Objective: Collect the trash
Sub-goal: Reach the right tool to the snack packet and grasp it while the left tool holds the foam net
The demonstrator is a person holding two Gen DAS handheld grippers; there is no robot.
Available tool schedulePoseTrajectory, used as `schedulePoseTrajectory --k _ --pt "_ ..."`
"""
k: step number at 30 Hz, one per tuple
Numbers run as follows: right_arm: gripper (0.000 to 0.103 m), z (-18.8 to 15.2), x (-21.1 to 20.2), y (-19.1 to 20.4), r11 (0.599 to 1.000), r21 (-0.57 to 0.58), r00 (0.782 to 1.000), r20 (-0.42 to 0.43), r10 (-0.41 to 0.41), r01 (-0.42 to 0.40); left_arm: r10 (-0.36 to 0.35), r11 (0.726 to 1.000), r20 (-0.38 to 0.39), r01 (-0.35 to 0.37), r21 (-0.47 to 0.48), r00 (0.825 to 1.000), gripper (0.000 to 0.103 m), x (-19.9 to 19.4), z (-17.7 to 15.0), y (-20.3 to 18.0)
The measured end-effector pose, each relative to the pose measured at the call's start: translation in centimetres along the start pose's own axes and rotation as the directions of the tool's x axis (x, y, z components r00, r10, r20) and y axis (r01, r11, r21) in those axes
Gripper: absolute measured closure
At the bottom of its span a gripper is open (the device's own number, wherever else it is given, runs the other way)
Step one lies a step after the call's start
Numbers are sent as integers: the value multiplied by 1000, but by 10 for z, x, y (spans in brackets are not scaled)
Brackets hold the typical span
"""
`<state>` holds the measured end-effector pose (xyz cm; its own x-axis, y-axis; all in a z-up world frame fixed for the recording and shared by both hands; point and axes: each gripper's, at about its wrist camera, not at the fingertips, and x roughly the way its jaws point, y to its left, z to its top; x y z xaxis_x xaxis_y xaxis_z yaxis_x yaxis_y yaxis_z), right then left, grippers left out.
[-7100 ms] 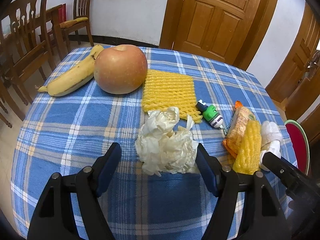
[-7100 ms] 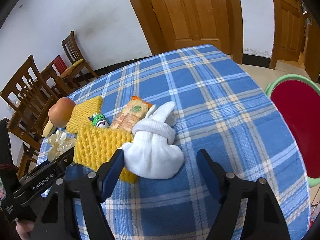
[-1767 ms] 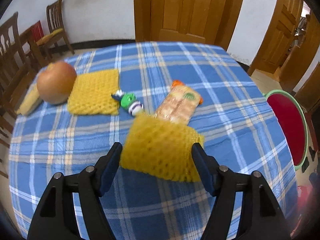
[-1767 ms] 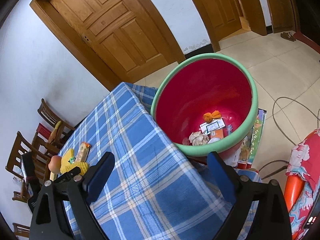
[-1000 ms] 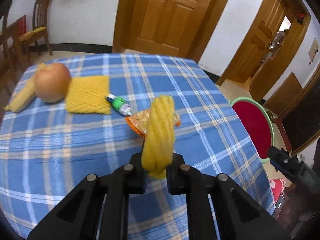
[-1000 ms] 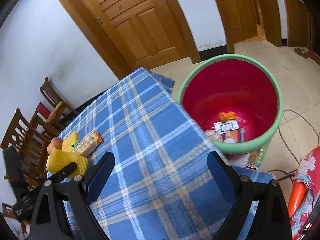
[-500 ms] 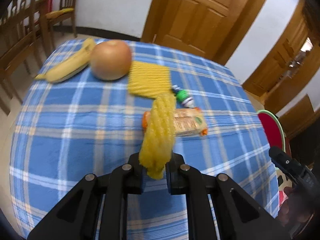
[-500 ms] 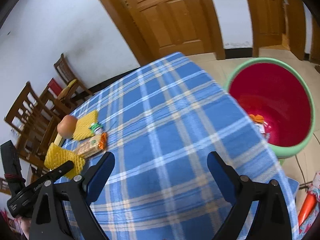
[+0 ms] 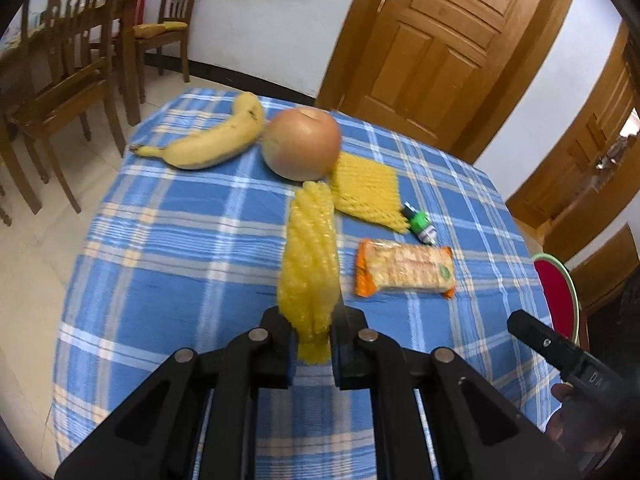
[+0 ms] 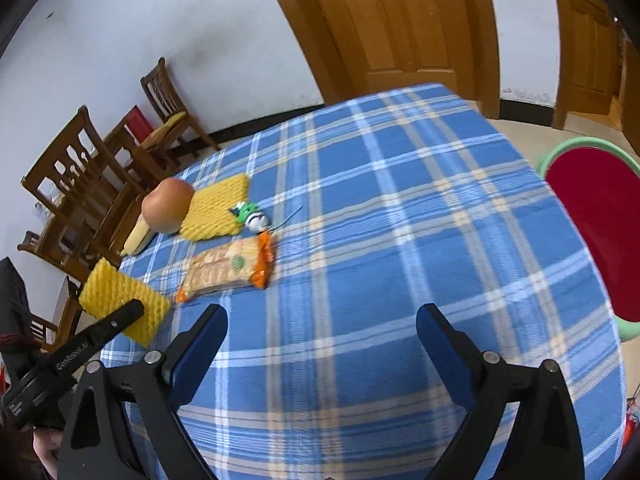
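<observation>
Above the table's [image 9: 168, 264] near edge, the left gripper [image 9: 313, 346] is clamped on a yellow net [image 9: 310, 256]; the right gripper [image 10: 322, 330] gapes empty. Transport step, judged: the net next needs carrying to the bin [image 10: 592, 232] off the right edge. Wrapper [image 9: 406, 268] and second net [image 9: 366, 192] remain mid-table.

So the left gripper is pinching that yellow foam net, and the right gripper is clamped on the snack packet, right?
Not quite. The left gripper does pinch the foam net, but the right gripper holds nothing: in the right wrist view its jaws stand wide open over bare tablecloth, and the snack packet lies on the table apart from them.
</observation>
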<state>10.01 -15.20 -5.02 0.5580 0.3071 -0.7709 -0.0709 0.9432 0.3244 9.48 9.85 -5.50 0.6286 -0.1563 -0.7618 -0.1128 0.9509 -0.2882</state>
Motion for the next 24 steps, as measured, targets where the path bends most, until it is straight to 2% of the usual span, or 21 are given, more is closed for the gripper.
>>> schedulePoseTrajectory --k 3,13,24 --pt "0 2 7 12 1000 -16 1000 -9 10 -10 16 1000 15 -16 -24 1000 92 -5 1 12" --pt "0 5 36 53 998 -56 1000 -22 -1 0 86 988 29 -82 -127 996 92 -7 -1 56" --pt "0 9 67 90 991 -124 998 -12 -56 54 81 984 36 -74 -161 996 92 -2 -2 69"
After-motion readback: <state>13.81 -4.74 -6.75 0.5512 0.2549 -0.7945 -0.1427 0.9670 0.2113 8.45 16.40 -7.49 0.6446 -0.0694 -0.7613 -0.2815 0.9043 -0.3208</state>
